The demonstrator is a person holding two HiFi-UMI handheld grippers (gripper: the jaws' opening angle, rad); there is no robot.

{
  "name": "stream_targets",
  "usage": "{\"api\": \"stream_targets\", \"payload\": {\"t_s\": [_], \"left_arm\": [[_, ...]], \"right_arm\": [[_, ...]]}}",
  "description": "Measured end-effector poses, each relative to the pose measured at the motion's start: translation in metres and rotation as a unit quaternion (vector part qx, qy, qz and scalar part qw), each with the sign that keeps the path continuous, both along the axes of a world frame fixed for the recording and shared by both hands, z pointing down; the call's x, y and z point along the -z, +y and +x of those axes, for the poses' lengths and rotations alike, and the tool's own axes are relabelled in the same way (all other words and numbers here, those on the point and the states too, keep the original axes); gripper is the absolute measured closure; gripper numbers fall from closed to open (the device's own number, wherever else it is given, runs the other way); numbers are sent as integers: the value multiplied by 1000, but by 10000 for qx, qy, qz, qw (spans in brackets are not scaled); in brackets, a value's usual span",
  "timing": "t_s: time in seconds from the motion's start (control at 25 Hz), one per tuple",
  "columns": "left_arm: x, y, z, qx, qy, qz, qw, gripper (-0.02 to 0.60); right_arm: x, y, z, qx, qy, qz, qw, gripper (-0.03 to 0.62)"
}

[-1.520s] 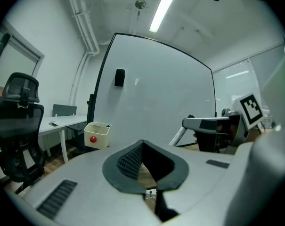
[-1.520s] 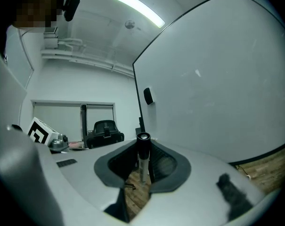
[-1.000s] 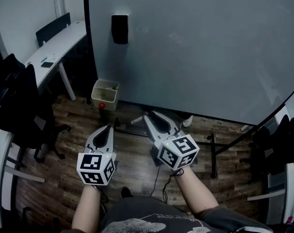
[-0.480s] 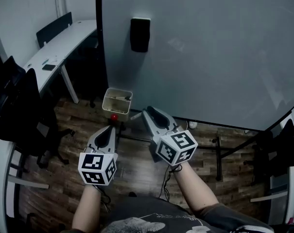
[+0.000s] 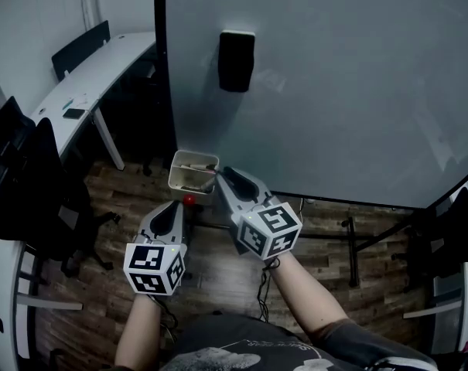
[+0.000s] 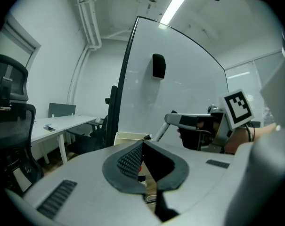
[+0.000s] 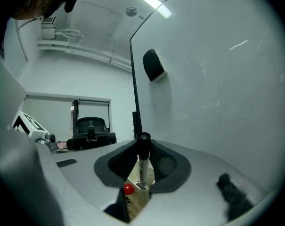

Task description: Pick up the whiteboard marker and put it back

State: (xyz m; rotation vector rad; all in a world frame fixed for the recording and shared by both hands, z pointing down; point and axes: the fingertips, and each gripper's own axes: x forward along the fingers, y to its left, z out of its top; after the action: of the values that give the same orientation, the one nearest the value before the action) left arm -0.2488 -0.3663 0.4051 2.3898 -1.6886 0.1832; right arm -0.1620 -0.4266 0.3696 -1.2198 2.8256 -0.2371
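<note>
My right gripper [image 5: 224,178] is shut on the whiteboard marker [image 7: 142,161], a white barrel with a black cap that stands upright between the pads. In the left gripper view the marker [image 6: 160,132] sticks out slanted from the right gripper [image 6: 180,120]. Its end hangs at the right rim of a cream box [image 5: 191,163] fixed low at the whiteboard's [image 5: 350,76] left edge. Something red [image 5: 189,200] sits just below the box. My left gripper [image 5: 172,205] is lower left of the box, jaws shut with nothing in them.
A black eraser [image 5: 236,60] clings to the board above the box. At the left stand a white desk [image 5: 87,83] and black office chairs [image 5: 32,184]. The board's stand feet [image 5: 350,246] rest on the wooden floor, with more chairs [image 5: 450,238] at the right.
Both grippers have moved left along the board toward the cream box. The right gripper, still holding the marker, has come from right of the box up to its rim.
</note>
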Motion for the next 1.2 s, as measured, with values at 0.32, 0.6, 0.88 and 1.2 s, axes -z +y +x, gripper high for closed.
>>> {"api": "stream_targets", "payload": {"t_s": [0.32,0.6,0.88,1.2], "left_arm": [[-14,-8,-4,-40,39,-157,9999,569],[-19,-9,-8,-75,10,-222,9997,569],[-29,-6,-6,-84,24,-321,9994,569],[-27,2,-3,-40,59,-296,9995,568]], "right_arm": [[-34,-14,-9,-106,58,-259,9996,507],[-47,-10,-21,20,211,-294,9993,507],[-54,-9,-17,54,260,-287,9992,507],[-65,-3,-10,-66,412,-468,9980,507]]}}
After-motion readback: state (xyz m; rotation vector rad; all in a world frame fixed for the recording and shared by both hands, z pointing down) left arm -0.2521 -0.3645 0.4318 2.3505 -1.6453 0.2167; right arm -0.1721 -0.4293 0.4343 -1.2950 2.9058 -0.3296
